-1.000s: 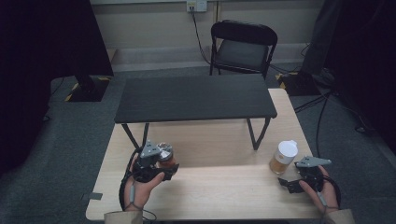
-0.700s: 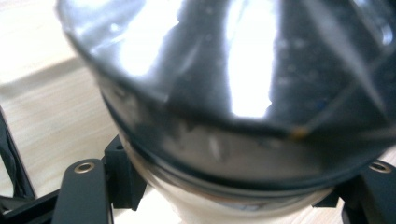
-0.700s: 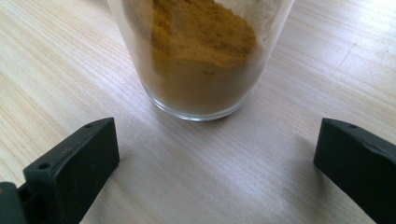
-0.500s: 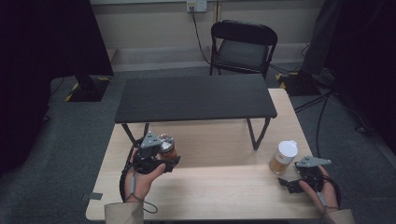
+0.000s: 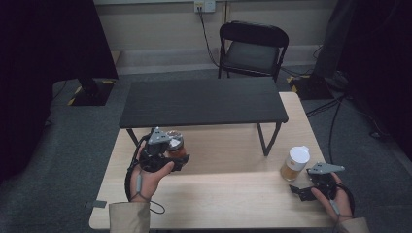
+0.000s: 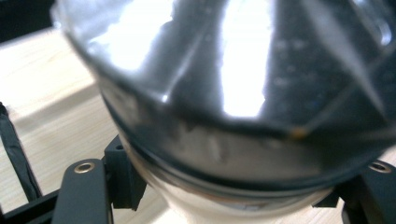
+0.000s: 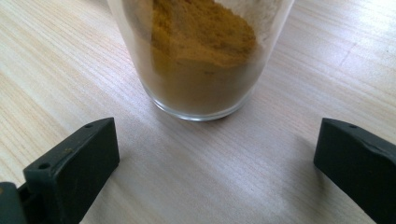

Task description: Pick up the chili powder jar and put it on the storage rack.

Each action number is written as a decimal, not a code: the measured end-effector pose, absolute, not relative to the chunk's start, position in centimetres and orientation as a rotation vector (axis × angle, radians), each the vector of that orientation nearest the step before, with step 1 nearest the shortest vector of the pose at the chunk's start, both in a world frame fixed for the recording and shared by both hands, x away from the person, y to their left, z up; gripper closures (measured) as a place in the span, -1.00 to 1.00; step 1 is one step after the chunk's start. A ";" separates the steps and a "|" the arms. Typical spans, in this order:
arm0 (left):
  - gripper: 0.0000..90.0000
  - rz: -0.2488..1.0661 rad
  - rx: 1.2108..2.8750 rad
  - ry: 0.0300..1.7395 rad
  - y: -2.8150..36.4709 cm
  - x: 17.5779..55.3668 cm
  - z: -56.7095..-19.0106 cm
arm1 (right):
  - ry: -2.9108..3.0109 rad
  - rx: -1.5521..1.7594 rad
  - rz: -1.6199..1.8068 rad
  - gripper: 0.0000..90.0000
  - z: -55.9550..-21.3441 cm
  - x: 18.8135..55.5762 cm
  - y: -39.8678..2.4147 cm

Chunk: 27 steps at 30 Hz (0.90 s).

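Note:
My left gripper (image 5: 171,154) is shut on a jar (image 5: 176,147) with a shiny metal lid and reddish contents, held above the left part of the wooden table (image 5: 228,199). In the left gripper view the jar's lid (image 6: 233,70) looms close, with the black jaws pressing on its sides low down. A glass jar of yellow-brown powder (image 5: 294,165) with a white lid stands at the table's right. My right gripper (image 5: 305,191) rests just in front of it, open. In the right gripper view the powder jar (image 7: 205,60) stands beyond the spread jaws, untouched.
A low black bench (image 5: 204,99) stands across the far half of the wooden table, its legs near the left gripper and the powder jar. Behind the table are a black folding chair (image 5: 252,48) and cables on the grey floor.
My left gripper has lifted the metal-lidded jar and carried it a little toward the black bench. The right gripper and the powder jar have stayed put.

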<state>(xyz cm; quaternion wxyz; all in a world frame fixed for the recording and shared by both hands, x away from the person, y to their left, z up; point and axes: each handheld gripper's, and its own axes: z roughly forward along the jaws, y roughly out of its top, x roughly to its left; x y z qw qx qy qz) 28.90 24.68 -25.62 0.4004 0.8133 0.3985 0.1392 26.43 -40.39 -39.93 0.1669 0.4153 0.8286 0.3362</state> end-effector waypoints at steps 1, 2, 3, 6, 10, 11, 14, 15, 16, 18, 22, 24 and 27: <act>-0.32 0.353 2.057 1.007 24.7 29.0 -25.5 | 2.358 1.182 0.957 -1.00 -39.9 26.4 -40.4; -0.32 0.354 2.055 1.006 24.7 29.0 -25.3 | 2.358 1.182 0.957 -1.00 -39.9 26.4 -40.4; -0.32 0.354 2.054 1.005 24.6 29.1 -25.2 | 2.358 1.182 0.957 -1.00 -39.9 26.4 -40.4; -0.32 0.354 2.057 0.997 24.5 29.3 -24.7 | 2.358 1.182 0.957 -1.00 -39.9 26.4 -40.4; -0.32 0.362 2.067 0.995 24.3 29.6 -23.9 | 2.358 1.183 0.957 -1.00 -39.9 26.4 -40.4; -0.32 0.363 2.067 0.992 24.2 29.7 -23.8 | 2.358 1.183 0.957 -1.00 -39.9 26.4 -40.4; -0.32 0.372 2.069 0.987 24.1 29.9 -23.2 | 2.358 1.183 0.957 -1.00 -39.9 26.4 -40.4; -0.32 0.375 2.070 0.985 24.0 29.9 -23.0 | 2.358 1.183 0.957 -1.00 -39.9 26.4 -40.4; -0.32 0.376 2.069 0.984 24.0 30.0 -22.9 | 2.358 1.183 0.957 -1.00 -39.9 26.4 -40.4; -0.32 0.375 2.070 0.980 23.9 30.1 -22.5 | 2.358 1.183 0.957 -1.00 -39.9 26.4 -40.4; -0.32 0.374 2.070 0.974 23.7 30.4 -22.1 | 2.357 1.183 0.957 -1.00 -39.9 26.4 -40.4; -0.32 0.385 2.081 0.970 23.4 30.4 -21.8 | 2.358 1.183 0.957 -1.00 -39.9 26.4 -40.4; -0.32 0.380 2.075 0.962 23.4 30.6 -21.4 | 2.358 1.183 0.957 -1.00 -39.9 26.4 -40.4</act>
